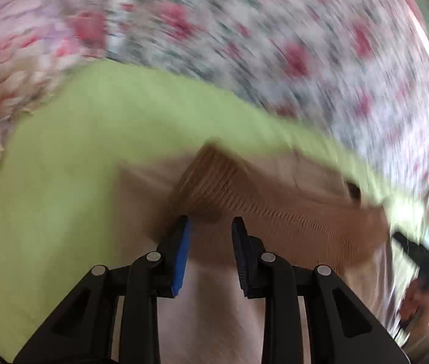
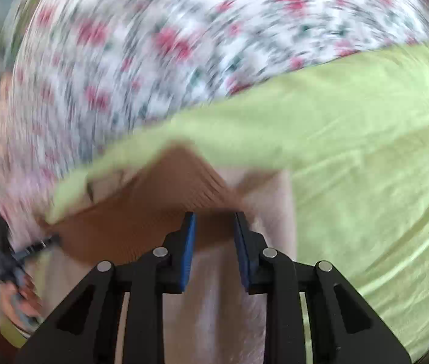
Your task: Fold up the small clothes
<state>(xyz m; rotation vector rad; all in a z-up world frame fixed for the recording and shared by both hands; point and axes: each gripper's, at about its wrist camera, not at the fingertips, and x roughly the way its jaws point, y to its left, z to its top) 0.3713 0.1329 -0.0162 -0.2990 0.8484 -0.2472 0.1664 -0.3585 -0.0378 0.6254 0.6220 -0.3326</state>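
A small pale pink garment (image 1: 214, 297) with a tan ribbed band (image 1: 244, 200) lies on a light green cloth (image 1: 78, 166). My left gripper (image 1: 211, 221) is open, its blue-padded fingertips just short of the ribbed band. In the right wrist view the same garment (image 2: 214, 309) and ribbed band (image 2: 153, 209) lie below my right gripper (image 2: 214, 217), which is open with its tips at the band's edge. The other gripper shows at the far right of the left view (image 1: 423, 254) and the far left of the right view (image 2: 17, 257). Both views are motion-blurred.
A floral sheet with red flowers (image 1: 275, 30) covers the surface beyond the green cloth; it also fills the top of the right wrist view (image 2: 184, 30). The green cloth (image 2: 366, 151) spreads wide to the right there.
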